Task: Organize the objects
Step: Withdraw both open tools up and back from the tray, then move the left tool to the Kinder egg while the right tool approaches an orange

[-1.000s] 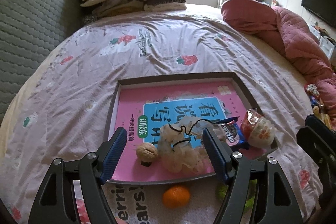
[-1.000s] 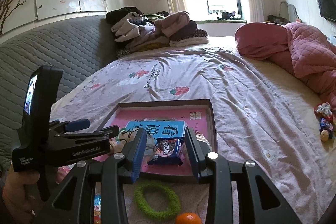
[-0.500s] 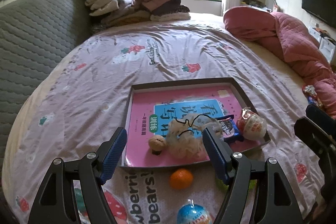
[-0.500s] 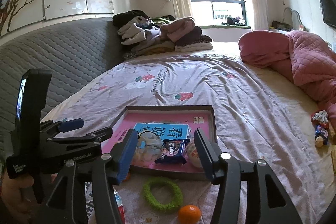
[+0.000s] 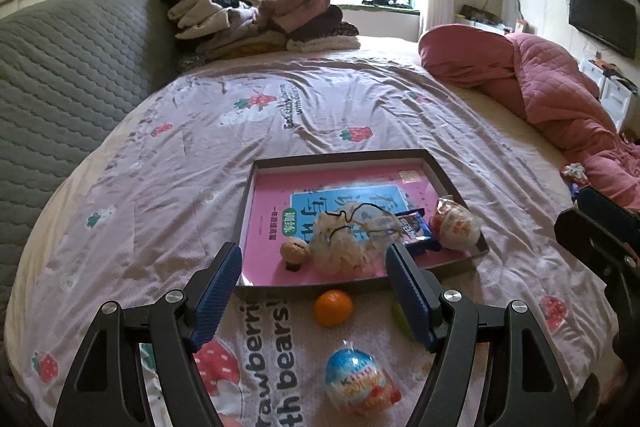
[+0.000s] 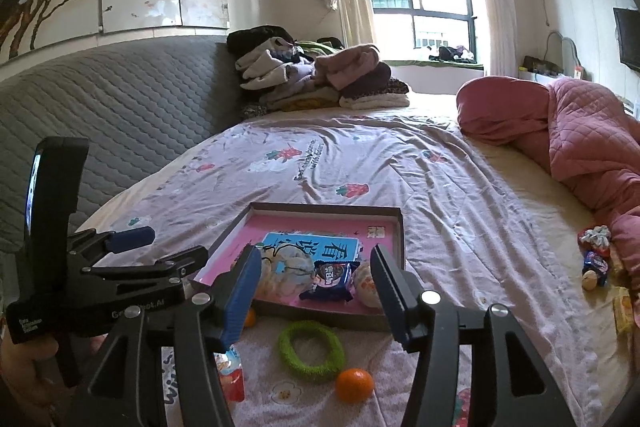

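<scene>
A dark-rimmed tray lies on the bed with a pink book as its floor. On the book are a walnut, a pale mesh puff, a blue snack packet and a wrapped egg. In front of the tray lie an orange, a green ring and a blue wrapped egg. My left gripper hangs open and empty above the tray's near edge. My right gripper is open too, with nothing between its pads.
Folded clothes are stacked at the back by the grey padded headboard. A pink quilt fills the right side, with several small wrapped items beside it. A second orange peeks out by the right gripper's left finger.
Both grippers have drawn back and up from the tray, so the orange, ring and blue egg come into view. The right jaws have widened away from the blue packet, which lies in the tray.
</scene>
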Motion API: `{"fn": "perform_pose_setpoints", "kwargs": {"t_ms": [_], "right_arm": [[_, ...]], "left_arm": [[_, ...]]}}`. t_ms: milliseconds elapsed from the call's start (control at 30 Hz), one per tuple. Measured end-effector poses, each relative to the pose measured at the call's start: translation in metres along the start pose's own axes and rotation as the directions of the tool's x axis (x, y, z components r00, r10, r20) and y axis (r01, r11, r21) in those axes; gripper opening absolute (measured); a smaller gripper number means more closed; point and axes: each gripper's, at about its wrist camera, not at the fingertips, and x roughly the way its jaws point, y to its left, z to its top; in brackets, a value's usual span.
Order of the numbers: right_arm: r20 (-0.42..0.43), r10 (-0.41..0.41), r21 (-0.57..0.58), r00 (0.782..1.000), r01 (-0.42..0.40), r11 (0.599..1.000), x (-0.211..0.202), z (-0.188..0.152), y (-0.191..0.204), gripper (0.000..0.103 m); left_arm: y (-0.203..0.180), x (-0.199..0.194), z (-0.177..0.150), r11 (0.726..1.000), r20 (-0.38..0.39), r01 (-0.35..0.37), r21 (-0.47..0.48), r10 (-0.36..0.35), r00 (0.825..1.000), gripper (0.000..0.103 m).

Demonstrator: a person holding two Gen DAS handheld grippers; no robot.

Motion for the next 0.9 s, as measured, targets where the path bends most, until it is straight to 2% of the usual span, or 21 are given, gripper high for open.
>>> {"fn": "perform_pose_setpoints", "kwargs": {"t_ms": [167,433,900], "right_arm": [[-0.007,0.006,-0.008,1.000,-0.006,1.000,-0.007,-0.009,0.000,0.057],[-0.032,0.006,-0.008,0.999,-0.006,1.000,-0.007,-0.027,-0.002,0.058],[-0.068,-0.020,-0.037,0.997,0.018,0.999,-0.004,-0.058,-0.004,0.068]], "left_arm": [[-0.003,-0.012,-0.018,1.000,0.015,-0.004,-0.003,0.004,1.000,0.076],[-0.007,-0.017,-0.039,1.000,-0.004,0.012,-0.008,-0.012,1.000,0.076],[-0.002,-0.017,-0.065,1.000,-0.026,0.012,-0.019,-0.013,1.000,0.076]]}}
